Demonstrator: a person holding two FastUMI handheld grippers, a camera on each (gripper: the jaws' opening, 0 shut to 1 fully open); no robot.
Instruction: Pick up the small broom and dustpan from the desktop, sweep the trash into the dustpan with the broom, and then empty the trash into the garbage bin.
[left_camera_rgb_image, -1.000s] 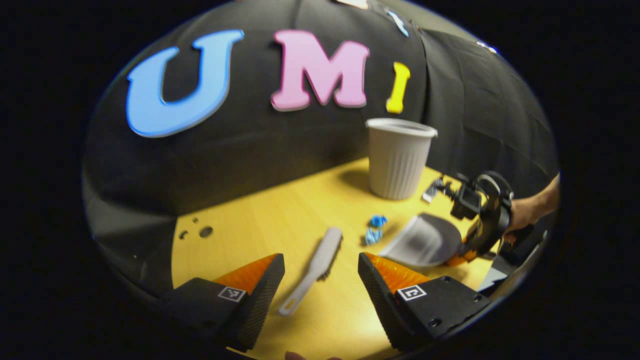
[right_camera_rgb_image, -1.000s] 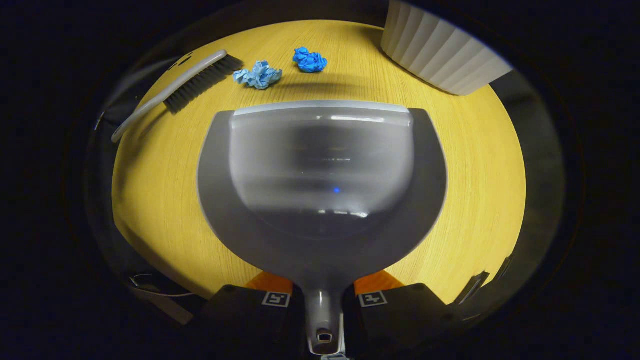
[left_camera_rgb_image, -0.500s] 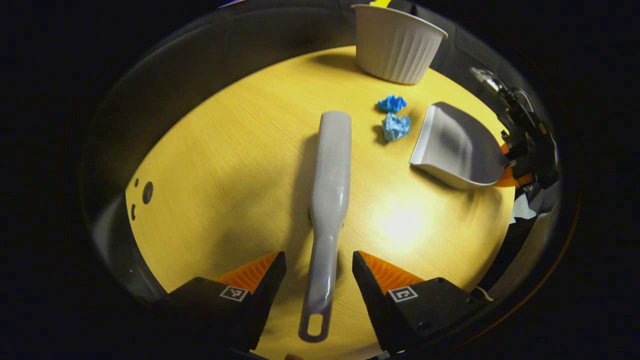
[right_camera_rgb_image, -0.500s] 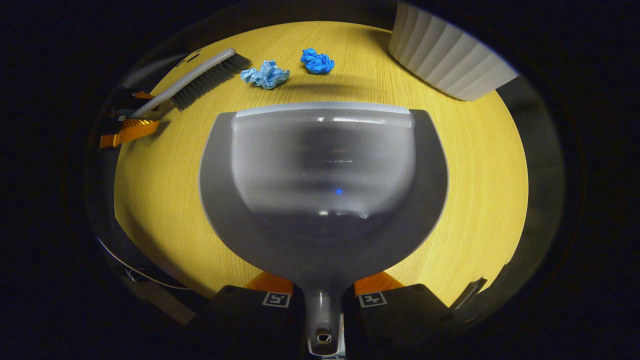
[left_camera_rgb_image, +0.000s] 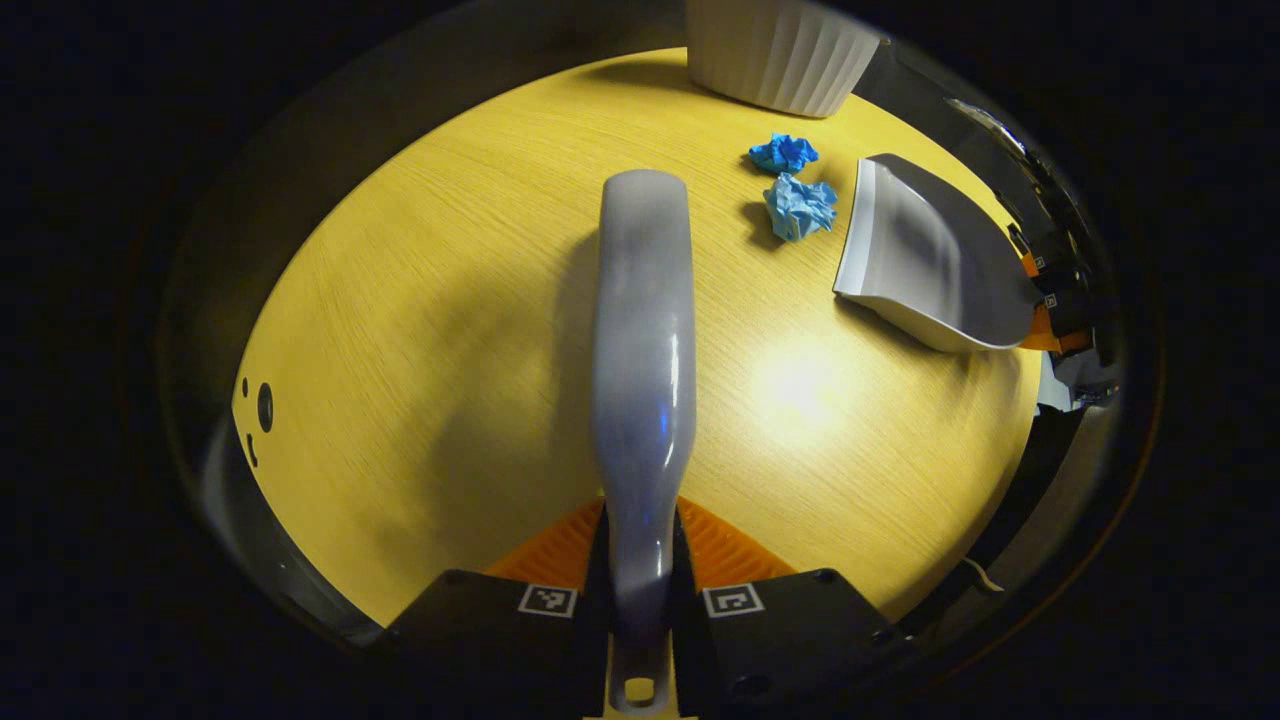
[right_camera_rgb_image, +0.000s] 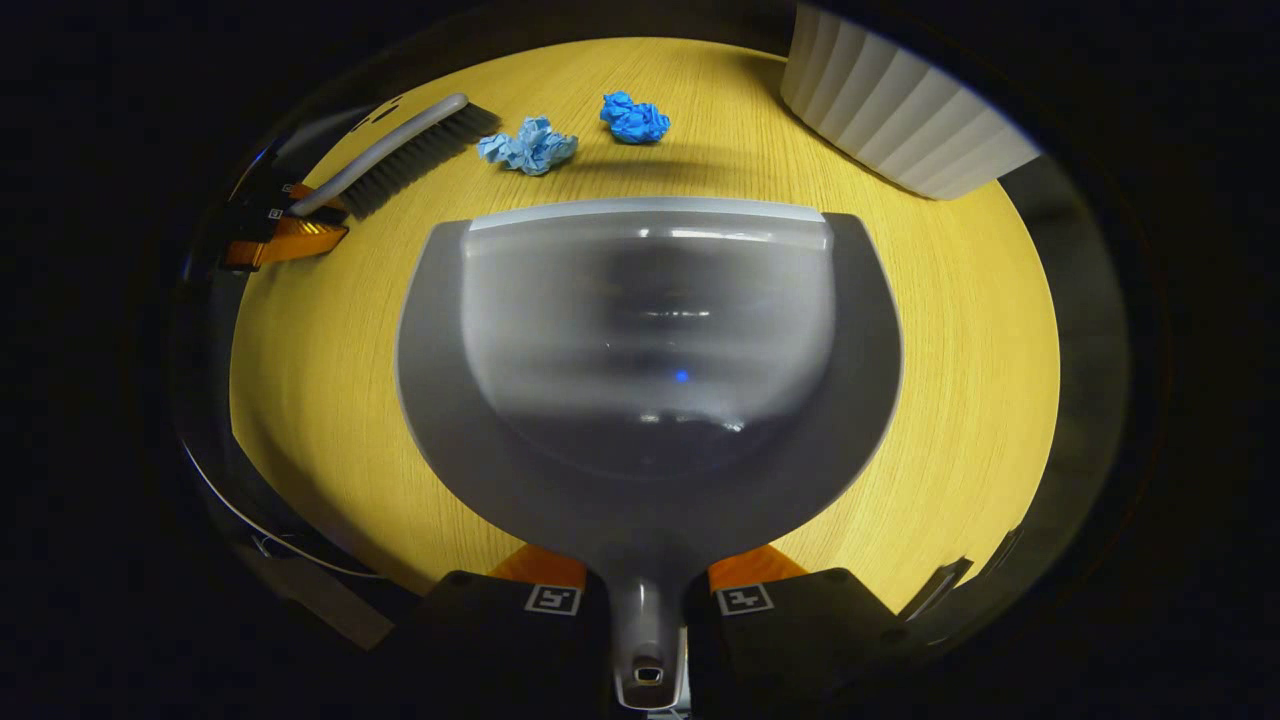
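Grey broom (left_camera_rgb_image: 642, 330) handle pinched by left gripper (left_camera_rgb_image: 640, 545); grey dustpan (right_camera_rgb_image: 648, 350) handle pinched by right gripper (right_camera_rgb_image: 648, 580). Blue paper balls (right_camera_rgb_image: 530, 148) between broom and ribbed bin (right_camera_rgb_image: 900, 110).

Yellow wood-grain desktop (left_camera_rgb_image: 420, 330), bright glare, possibly dark surroundings

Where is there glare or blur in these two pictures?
Left gripper view: a bright glare patch on the table right of the broom. Right gripper view: the dustpan bowl looks smeared and soft, while the paper balls stay sharp.
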